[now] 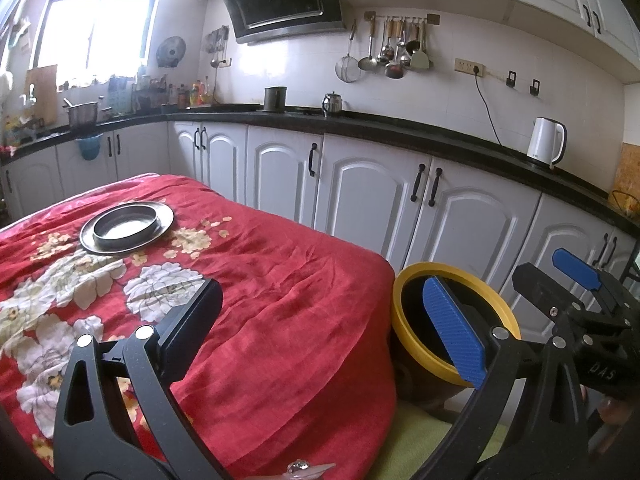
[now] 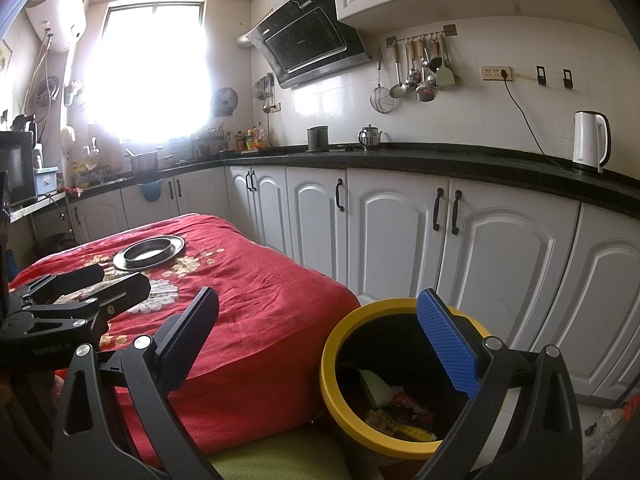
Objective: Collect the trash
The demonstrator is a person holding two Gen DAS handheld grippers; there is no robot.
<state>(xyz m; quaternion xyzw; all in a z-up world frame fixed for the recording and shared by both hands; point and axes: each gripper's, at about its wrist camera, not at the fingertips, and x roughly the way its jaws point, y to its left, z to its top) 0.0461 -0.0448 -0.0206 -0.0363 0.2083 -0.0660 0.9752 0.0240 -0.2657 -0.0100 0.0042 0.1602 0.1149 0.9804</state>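
Note:
A black bin with a yellow rim (image 2: 332, 364) stands on the floor at the right corner of the table; wrappers and scraps (image 2: 400, 408) lie inside it. My right gripper (image 2: 320, 336) is open and empty, its blue pad (image 2: 448, 344) hanging over the bin's mouth. In the left wrist view, the bin (image 1: 404, 304) sits right of the red cloth. My left gripper (image 1: 320, 320) is open over the table's right edge, holding nothing. The right gripper (image 1: 540, 264) shows beyond the bin. A small clear plastic scrap (image 1: 304, 468) lies at the table's near edge.
The table wears a red floral cloth (image 1: 280, 280); a metal plate with a ring-shaped dish (image 1: 126, 228) sits far left on it. White cabinets (image 2: 400, 232) and a black counter with a white kettle (image 2: 592, 140) run behind. A green mat (image 2: 280, 456) lies below.

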